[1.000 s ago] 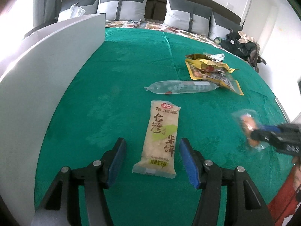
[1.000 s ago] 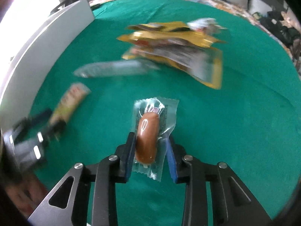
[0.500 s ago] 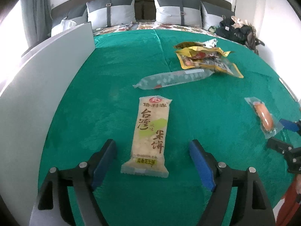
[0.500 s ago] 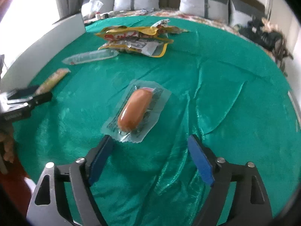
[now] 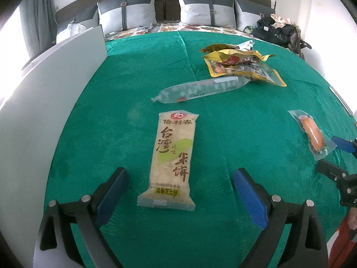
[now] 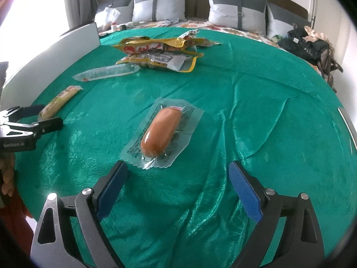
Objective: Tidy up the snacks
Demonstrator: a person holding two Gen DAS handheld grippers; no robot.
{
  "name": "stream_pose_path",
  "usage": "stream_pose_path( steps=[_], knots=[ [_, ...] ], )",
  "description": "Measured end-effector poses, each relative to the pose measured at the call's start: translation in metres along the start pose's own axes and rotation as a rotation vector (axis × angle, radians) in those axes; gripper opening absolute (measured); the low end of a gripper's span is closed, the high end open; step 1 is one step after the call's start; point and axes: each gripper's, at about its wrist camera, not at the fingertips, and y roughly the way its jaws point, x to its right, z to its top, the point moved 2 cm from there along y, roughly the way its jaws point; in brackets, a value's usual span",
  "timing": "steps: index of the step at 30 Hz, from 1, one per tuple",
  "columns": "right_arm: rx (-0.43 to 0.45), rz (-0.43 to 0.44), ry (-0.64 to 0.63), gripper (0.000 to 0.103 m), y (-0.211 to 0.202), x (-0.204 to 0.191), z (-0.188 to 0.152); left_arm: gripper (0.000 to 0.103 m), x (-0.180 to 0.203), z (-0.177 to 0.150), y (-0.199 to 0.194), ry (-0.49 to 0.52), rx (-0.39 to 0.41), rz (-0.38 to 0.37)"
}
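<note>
On the green velvet cloth (image 5: 234, 116) four snack groups lie apart. Right in front of the left gripper (image 5: 180, 185) lies a long pale rice cracker packet with brown writing (image 5: 173, 158). Its long side points away from the gripper, and its near end sits between the two blue pads, which are wide apart and hold nothing. So the left gripper is the nearer one for this packet.

The right gripper (image 6: 178, 182) also has its jaws wide apart and empty. Just ahead of it lies a small orange sausage in a clear flat wrapper (image 6: 161, 131). The sausage lies a bit slanted, with its far end leaning right.

Farther back rests a long clear tube-shaped pack (image 5: 200, 88), lying sideways. Behind it sits a pile of yellow snack bags (image 5: 241, 64), with the tube's right end touching it. A white board (image 5: 44, 102) stands along the left edge.
</note>
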Motion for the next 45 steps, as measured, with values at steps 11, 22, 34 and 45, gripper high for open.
stream_pose_path(
  steps=[11, 22, 34, 45],
  knots=[
    [0.000, 0.000, 0.000, 0.094, 0.000, 0.000, 0.000, 0.096, 0.000, 0.000, 0.000, 0.000, 0.000, 0.000],
    [-0.016, 0.000, 0.003, 0.094, 0.000, 0.001, 0.001, 0.100, 0.002, 0.000, 0.002, 0.015, -0.017, -0.015],
    [-0.361, 0.009, 0.057, 0.066, 0.037, -0.008, 0.064, 0.022, -0.022, 0.012, -0.003, -0.111, 0.002, -0.061],
    [-0.352, 0.068, 0.072, 0.040, 0.017, -0.005, 0.063, 0.021, -0.048, 0.008, -0.026, -0.235, 0.034, -0.240]
  ],
)
